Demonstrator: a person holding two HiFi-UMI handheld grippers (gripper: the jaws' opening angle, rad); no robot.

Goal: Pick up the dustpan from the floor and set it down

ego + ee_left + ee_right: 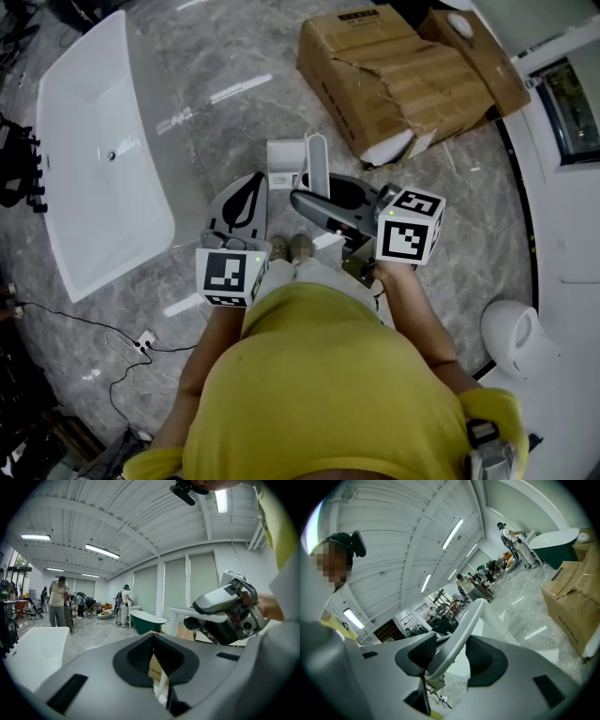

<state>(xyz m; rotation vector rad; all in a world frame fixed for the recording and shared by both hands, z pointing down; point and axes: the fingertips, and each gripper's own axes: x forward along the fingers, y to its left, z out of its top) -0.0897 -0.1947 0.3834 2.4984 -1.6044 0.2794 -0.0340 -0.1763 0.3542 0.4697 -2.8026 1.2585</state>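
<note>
**Item: dustpan, white plastic, in hand.**

1. Right hand-held gripper point(323, 199): closed on the dustpan handle point(317, 157). In the right gripper view the pale, rounded handle point(461, 630) passes between the two black pads and bears on both. It crosses them at a slant, and its long axis runs forward and away from the jaws.
2. Left hand-held gripper point(251, 183): tips together with nothing between them. The left gripper view shows only a narrow slit behind the tips point(154, 644). It sits just beside the pan on the left and is apart from it.
3. Dustpan point(284, 167): directly ahead of the right hand-held gripper's tips, in front of the person's shoes point(289, 248). The flat, boxy pan is beyond the grip and the slim handle rises from it. All of it is white and unmarked. Judged to hang from the right hand-held gripper clear of the floor point(234, 56), though no view shows its underside.
4. Relation for setting down: the right hand carries it alone. The pan is the far, heavier end, so that end should probably meet the floor first.
5. Beyond: a torn cardboard box point(394, 75) ahead to the right and a white bathtub point(103, 141) well to the left.
</note>
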